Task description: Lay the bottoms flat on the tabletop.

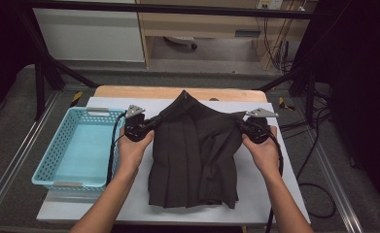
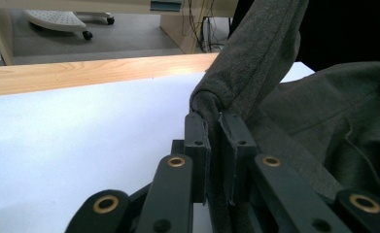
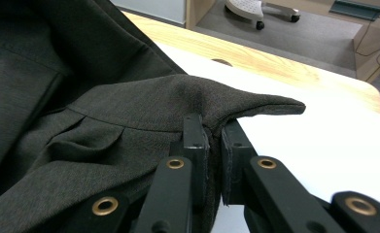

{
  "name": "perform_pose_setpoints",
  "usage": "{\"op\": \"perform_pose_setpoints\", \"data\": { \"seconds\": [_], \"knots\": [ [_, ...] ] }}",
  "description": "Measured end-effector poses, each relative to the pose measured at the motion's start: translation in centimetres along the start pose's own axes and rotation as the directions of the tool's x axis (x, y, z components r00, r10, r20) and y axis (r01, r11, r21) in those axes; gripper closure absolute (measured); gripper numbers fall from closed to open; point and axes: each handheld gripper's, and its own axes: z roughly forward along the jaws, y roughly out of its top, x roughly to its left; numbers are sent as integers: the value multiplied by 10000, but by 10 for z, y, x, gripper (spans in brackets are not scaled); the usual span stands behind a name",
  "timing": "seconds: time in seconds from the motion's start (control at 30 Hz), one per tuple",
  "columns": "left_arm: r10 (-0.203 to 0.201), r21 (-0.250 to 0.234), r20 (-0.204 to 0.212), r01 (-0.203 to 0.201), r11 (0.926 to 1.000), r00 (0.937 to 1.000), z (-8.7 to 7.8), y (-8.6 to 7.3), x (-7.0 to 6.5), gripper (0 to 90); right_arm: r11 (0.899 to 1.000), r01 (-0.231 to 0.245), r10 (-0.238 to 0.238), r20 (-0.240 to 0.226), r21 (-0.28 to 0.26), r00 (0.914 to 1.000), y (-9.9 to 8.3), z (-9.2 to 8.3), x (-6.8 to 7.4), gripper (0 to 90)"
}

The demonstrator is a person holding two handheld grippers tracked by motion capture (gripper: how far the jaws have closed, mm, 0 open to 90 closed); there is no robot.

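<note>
A pale blue perforated basket (image 1: 70,150) is sitting at the left edge of the desk (image 1: 270,194), its long sides running from the near edge toward the far edge; its right rim is lying just beside the left hand-held gripper (image 1: 151,124).

That left hand-held gripper is being held at the upper left corner of a dark pleated skirt (image 1: 195,155), and in the left gripper view its jaws are seen clamped together on a rolled fold of the skirt's grey-brown cloth (image 2: 246,73), which is rising above the pads.

The skirt is lying in the middle of the desk on the white sheet covering it. Its long axis is running from the far edge to the near edge: the waistband end is pointing toward the far edge and is being lifted into a peak, while the pleated hem is spreading flat near the near edge.

At the upper right corner of the skirt, the right hand-held gripper (image 1: 243,125) is being held, and in the right gripper view its jaws are shown shut tight on a flap of the waistband (image 3: 197,104).

Beyond the far edge, a strip of bare wood (image 1: 129,92) is being left uncovered, and cables (image 1: 319,160) are trailing over the floor beside the right edge.
</note>
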Motion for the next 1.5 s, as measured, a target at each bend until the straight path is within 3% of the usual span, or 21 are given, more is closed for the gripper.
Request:
{"op": "perform_pose_setpoints", "data": {
  "seconds": [0.2, 0.7, 1.03, 1.23, 1.33, 1.5],
  "knots": [
    [4, -65, 38, -4, 10000, 10000, 1, 5, -1, 818, 10000, 0, 0, 118, 20, 9999, 3, -4, -8, 838],
    [10, -9, 123, -10, 10000, 9999, 0, 4, -1, 818, 10000, -42, 42, 47, 18, 10000, 3, -5, -11, 838],
    [83, -62, 432, -80, 9999, 9990, -1, 1, -11, 819, 9997, 63, -70, 341, 216, 9994, 6, -9, -30, 839],
    [-30, -149, 703, 40, 9999, 9975, 2, 4, -17, 819, 9997, 192, -206, 821, 182, 9964, 17, -17, -46, 839],
    [-18, -187, 670, 30, 9998, 9978, 3, 7, -17, 820, 9999, 125, -125, 859, 4, 9962, 22, -22, -51, 839],
    [-58, -223, 405, 67, 9997, 9992, 2, 12, -10, 821, 9998, 168, -156, 826, -140, 9965, 18, -22, -47, 839]
  ]
}}
